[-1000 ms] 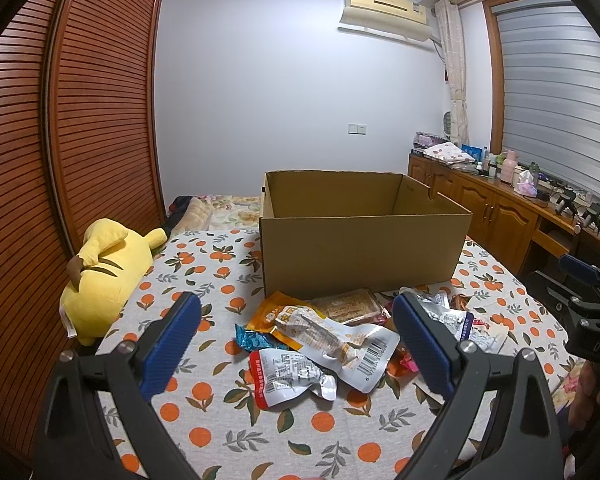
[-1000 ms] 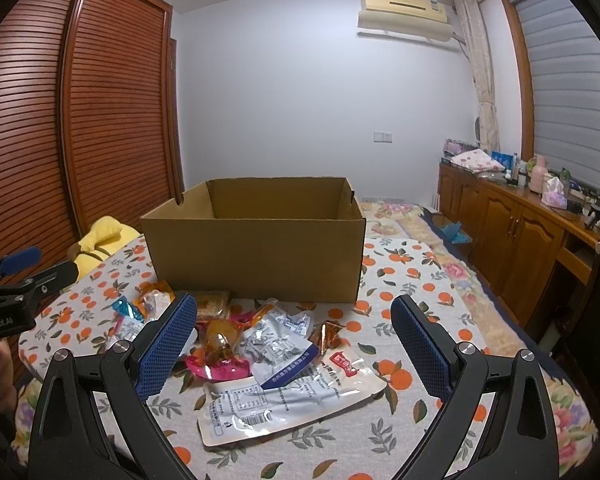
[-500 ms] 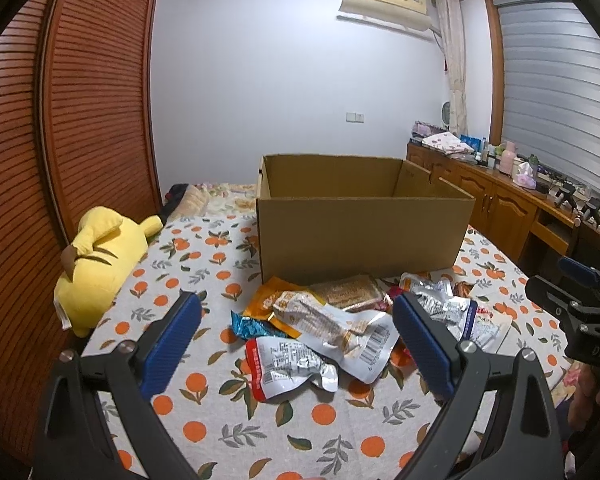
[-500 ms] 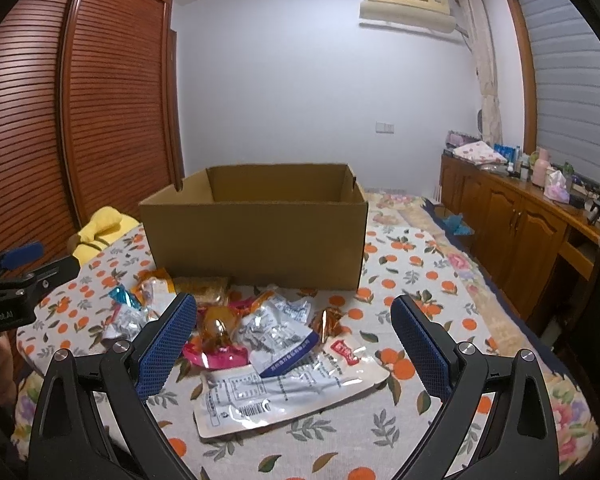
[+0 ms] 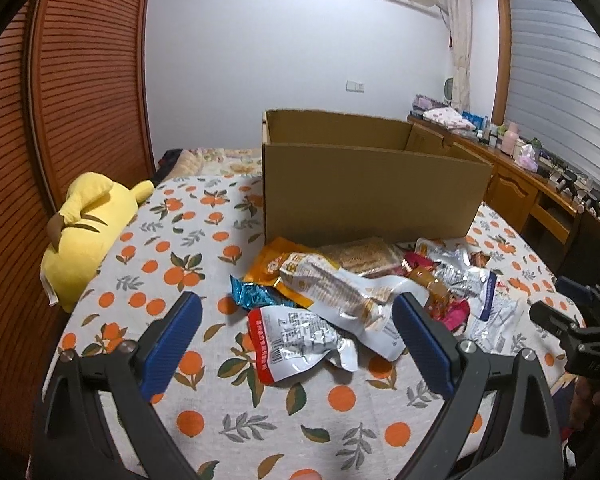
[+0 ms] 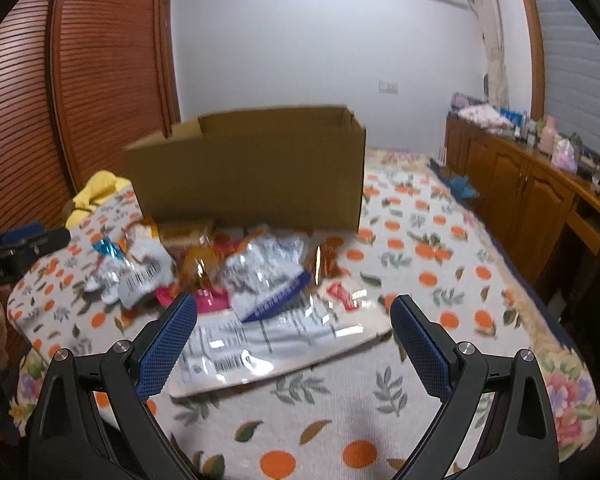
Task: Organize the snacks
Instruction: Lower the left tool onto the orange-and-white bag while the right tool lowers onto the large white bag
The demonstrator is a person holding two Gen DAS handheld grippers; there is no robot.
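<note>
the snacks lay in a loose heap on the orange-print tablecloth (image 5: 168,256), just in front of the open cardboard box (image 5: 364,196), and as far as either view showed, none had gone in yet — the box interior that could be seen looked bare, though its floor was hidden behind the near wall.

the left gripper (image 5: 296,328) hung above the near edge of the heap with its blue fingers spread wide and nothing between them. directly ahead of it was a white packet with a red edge (image 5: 296,340), half under a longer white-and-orange packet (image 5: 332,288); a small blue foil wrapper (image 5: 252,294) sat to the side, touching the pile.

the right gripper (image 6: 294,330) was likewise spread and empty, poised over a large flat clear-and-white bag (image 6: 276,340), with a silver pouch with a blue band (image 6: 268,276) lying partly on top of it. that view was blurred, so smaller wrappers were hard to tell apart.

by my reading the sorting had barely begun: every packet was left to lift into the box, and the overlapping foil would likely slide and drag neighbours along.
</note>
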